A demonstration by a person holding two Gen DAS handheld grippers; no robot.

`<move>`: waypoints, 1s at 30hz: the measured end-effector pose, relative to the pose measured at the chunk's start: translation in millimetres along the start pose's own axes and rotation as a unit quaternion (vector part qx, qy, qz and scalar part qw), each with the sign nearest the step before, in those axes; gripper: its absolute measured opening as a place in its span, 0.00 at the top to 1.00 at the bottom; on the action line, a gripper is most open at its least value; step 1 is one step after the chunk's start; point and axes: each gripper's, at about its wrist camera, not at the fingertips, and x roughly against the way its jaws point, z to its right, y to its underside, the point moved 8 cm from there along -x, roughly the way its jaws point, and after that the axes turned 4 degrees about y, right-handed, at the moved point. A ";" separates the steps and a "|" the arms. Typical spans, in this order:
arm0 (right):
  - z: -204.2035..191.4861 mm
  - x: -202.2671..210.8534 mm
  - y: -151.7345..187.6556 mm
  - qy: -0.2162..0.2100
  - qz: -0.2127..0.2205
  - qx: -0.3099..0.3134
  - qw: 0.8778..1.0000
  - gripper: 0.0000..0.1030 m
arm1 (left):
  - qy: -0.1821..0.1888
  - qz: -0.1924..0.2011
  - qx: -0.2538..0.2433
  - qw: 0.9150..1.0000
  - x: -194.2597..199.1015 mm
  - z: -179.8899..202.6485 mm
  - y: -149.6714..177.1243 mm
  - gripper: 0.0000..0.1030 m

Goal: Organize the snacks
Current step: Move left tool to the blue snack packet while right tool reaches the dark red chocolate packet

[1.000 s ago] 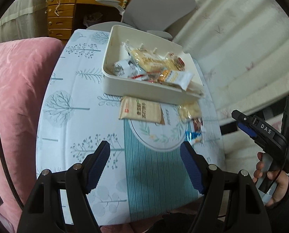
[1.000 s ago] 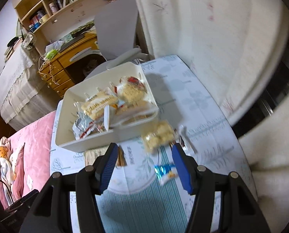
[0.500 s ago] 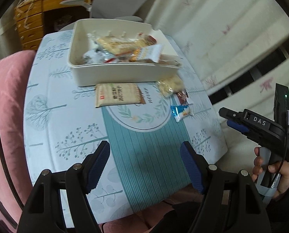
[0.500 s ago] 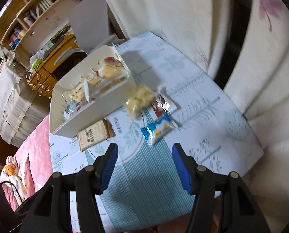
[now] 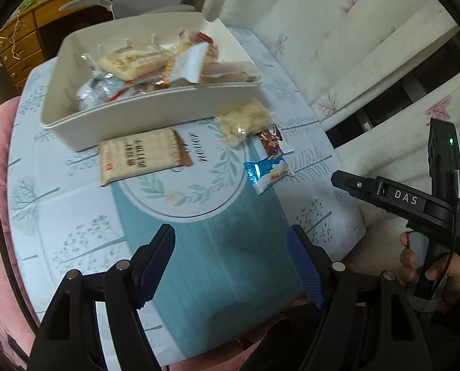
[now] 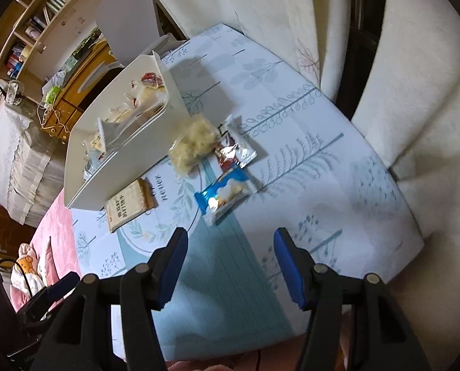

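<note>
Four loose snacks (image 6: 225, 196) at twelve o'clock of both spread, empty grippers (image 6: 230, 266) (image 5: 230, 266), on patterned tablecloth (image 5: 75, 210) beside cream bin (image 5: 143, 117)

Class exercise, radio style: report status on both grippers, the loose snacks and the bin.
Left gripper open, empty. Right gripper open, empty. Four packets loose beside white bin; blue packet nearest. Path clear.
</note>
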 end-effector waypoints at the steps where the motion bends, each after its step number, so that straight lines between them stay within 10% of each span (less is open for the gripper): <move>1: 2.5 -3.9 -5.0 -0.001 -0.005 0.010 1.000 0.44 | -0.001 -0.004 0.003 1.000 -4.7 2.9 -1.3 0.29; 30: 2.0 -106.8 -81.4 -0.073 -0.077 0.269 0.957 0.43 | -0.065 -0.046 0.160 0.984 -169.0 56.9 -45.9 0.29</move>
